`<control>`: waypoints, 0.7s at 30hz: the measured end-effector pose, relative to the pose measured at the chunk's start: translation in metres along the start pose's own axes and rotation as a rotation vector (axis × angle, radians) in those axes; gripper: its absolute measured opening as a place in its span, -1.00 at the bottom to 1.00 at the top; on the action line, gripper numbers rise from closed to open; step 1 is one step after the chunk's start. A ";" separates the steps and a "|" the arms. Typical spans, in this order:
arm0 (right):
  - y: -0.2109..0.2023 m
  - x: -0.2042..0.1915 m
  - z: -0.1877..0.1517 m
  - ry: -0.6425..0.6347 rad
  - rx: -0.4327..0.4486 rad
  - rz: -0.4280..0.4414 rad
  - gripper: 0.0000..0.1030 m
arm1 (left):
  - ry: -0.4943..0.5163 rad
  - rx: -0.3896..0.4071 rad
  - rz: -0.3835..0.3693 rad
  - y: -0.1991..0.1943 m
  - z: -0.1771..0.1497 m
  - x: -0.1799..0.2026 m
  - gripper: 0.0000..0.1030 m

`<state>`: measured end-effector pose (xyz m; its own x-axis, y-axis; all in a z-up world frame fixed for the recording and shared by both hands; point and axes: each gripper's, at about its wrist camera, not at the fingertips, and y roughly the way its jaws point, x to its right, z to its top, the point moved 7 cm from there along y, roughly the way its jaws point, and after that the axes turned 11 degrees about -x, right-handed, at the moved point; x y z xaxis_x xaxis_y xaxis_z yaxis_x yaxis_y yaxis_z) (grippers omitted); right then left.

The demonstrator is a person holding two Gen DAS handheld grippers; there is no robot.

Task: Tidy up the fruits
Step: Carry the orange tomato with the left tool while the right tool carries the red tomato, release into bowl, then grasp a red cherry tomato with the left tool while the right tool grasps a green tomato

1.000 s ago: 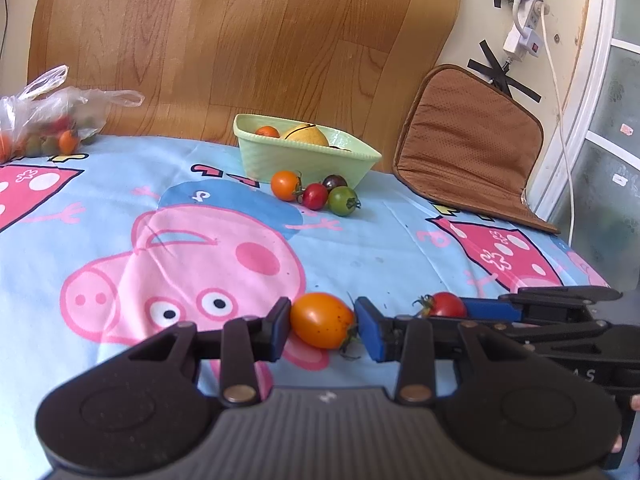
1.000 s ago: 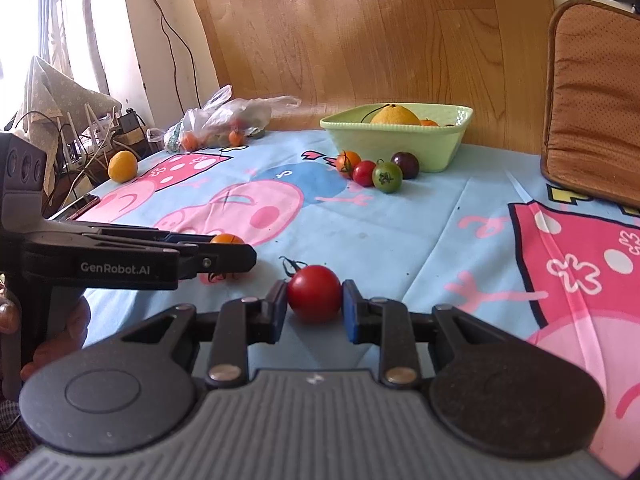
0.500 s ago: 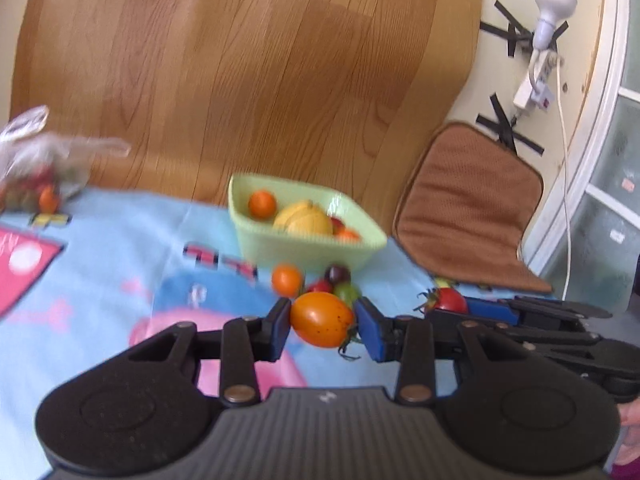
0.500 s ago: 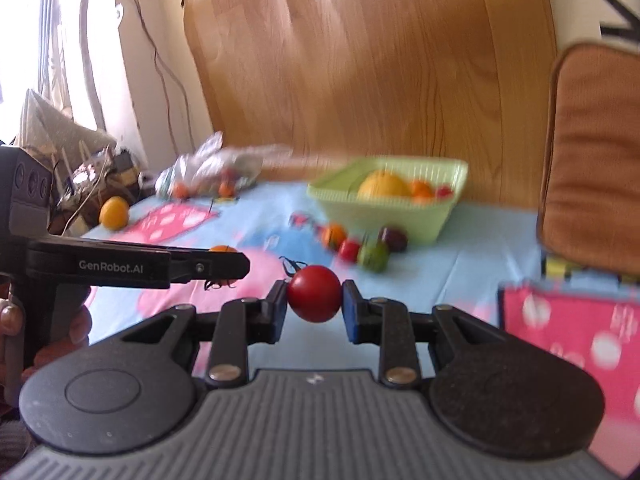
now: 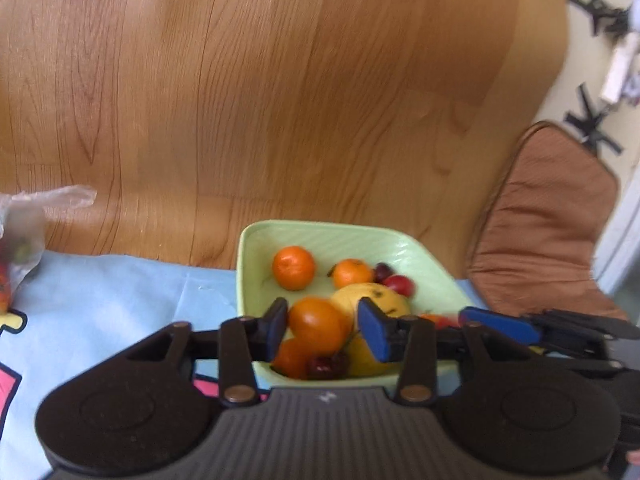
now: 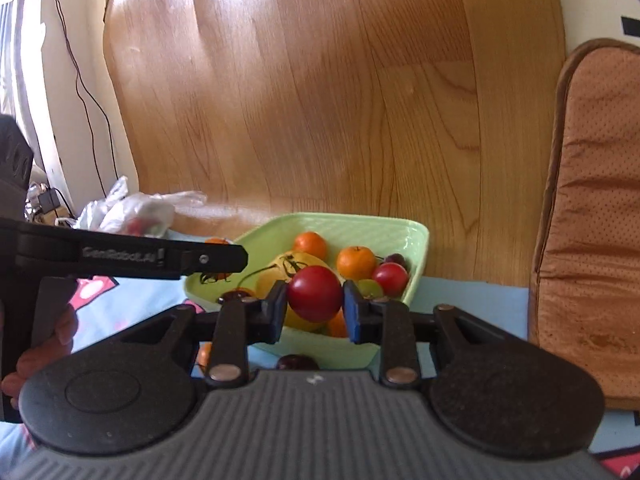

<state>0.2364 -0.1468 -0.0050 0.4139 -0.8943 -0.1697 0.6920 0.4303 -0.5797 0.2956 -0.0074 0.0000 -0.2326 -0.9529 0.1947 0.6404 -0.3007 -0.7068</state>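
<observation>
Left gripper poised above the near edge of the pale green square plastic bowl, jaws just opening, right pad clear of the orange oval tomato, left pad beside it, contact unclear: release under way. Right gripper over the same bowl, jaws just easing too, yet both blue pads seemingly touching the round red tomato. Inside the bowl: large yellow fruit, two small oranges, red cherry tomatoes, already crowded. Beyond the bowl, curved wooden panel; to its right, brown cushion. Risks: orange tomato glancing off the piled fruit and rolling over the low near rim onto the blue cartoon cloth; two grippers close together, liable to clash.
</observation>
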 end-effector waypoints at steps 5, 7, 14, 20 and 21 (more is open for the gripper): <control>-0.025 0.005 0.001 0.026 0.055 0.003 -0.35 | -0.012 0.070 -0.027 -0.030 -0.002 -0.001 -0.13; -0.039 0.007 -0.002 0.036 0.067 0.006 -0.35 | -0.016 0.097 -0.049 -0.048 -0.006 -0.002 -0.13; -0.050 -0.009 -0.040 -0.017 -0.063 0.091 -0.35 | 0.022 0.028 -0.160 -0.064 -0.053 0.015 -0.18; -0.023 -0.028 -0.051 -0.108 -0.141 0.082 0.03 | 0.108 -0.007 -0.191 -0.055 -0.074 0.035 -0.19; -0.019 -0.030 -0.051 -0.116 -0.149 0.082 0.03 | 0.135 -0.012 -0.192 -0.053 -0.075 0.039 -0.19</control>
<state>0.1809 -0.1343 -0.0298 0.5360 -0.8336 -0.1333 0.5621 0.4702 -0.6804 0.1978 -0.0256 -0.0058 -0.4457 -0.8639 0.2346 0.5662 -0.4750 -0.6736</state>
